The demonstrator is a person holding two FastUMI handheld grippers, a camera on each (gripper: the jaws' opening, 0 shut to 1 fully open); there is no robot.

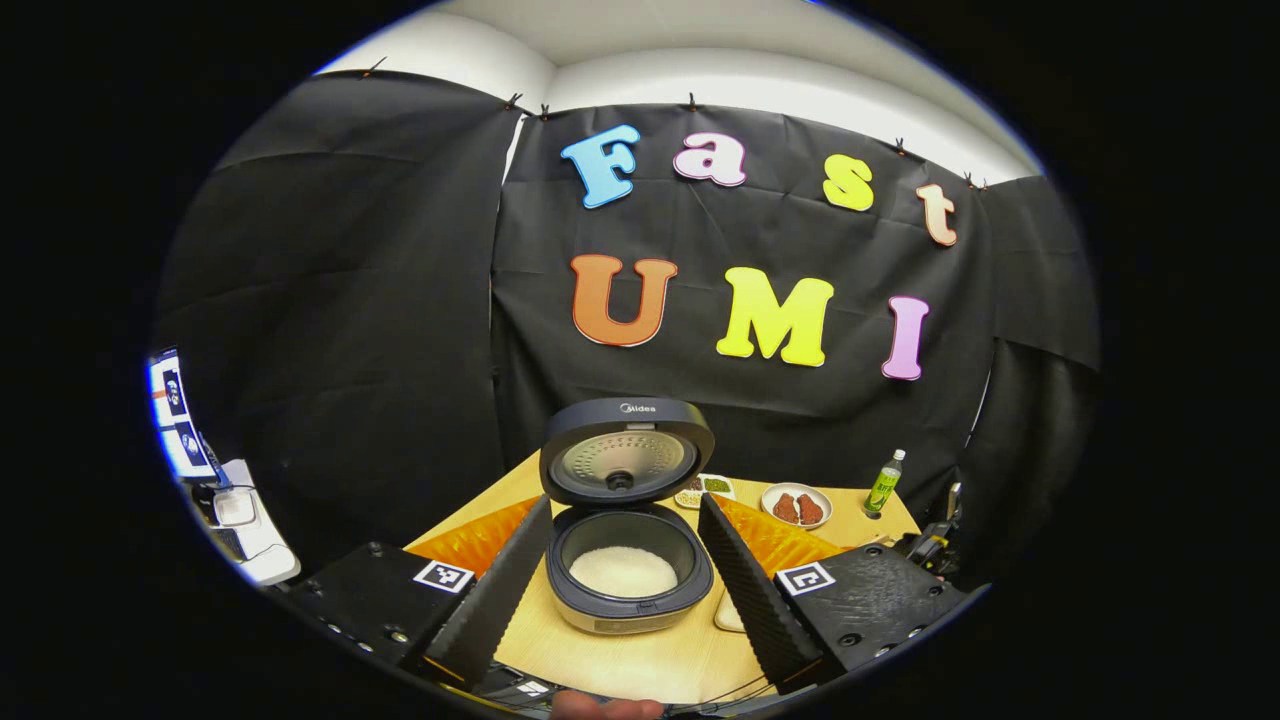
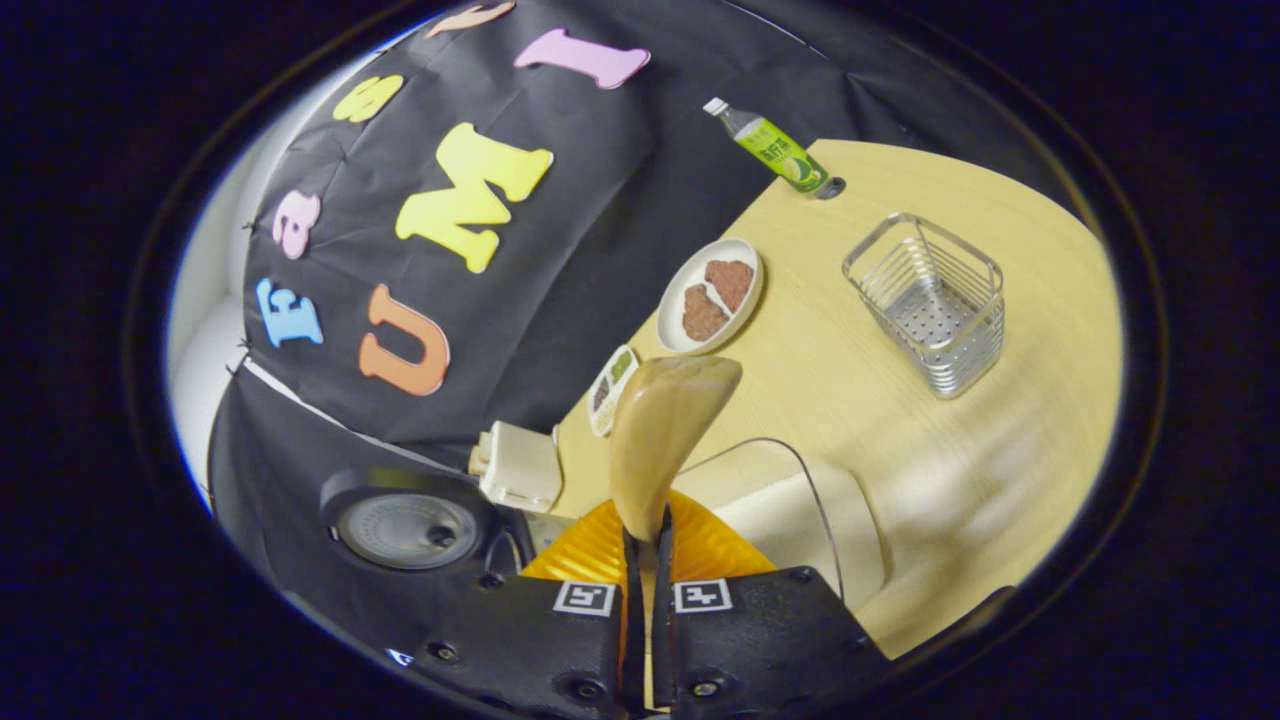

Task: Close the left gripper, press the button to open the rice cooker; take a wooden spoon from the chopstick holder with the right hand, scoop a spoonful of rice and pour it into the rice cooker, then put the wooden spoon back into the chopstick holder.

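Right gripper (image 2: pixel 645 560) is clenching the wooden spoon (image 2: pixel 660 430) mid-frame, left gripper (image 1: pixel 625 570) is hanging released; the spoon is risking missing the chopstick holder (image 2: pixel 930 305), upper right.

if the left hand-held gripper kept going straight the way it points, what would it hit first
Probably the open rice cooker: it sits dead ahead between the left hand-held gripper and its spread fingers, white rice showing inside. Depth is unclear.

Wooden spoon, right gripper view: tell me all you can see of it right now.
The wooden spoon is pale, smooth wood. Its broad rounded bowl points up and away from the camera; whether it carries rice cannot be told. The narrow handle end is clamped between the right gripper fingers, which press on both sides. It hangs above the table, touching nothing else.
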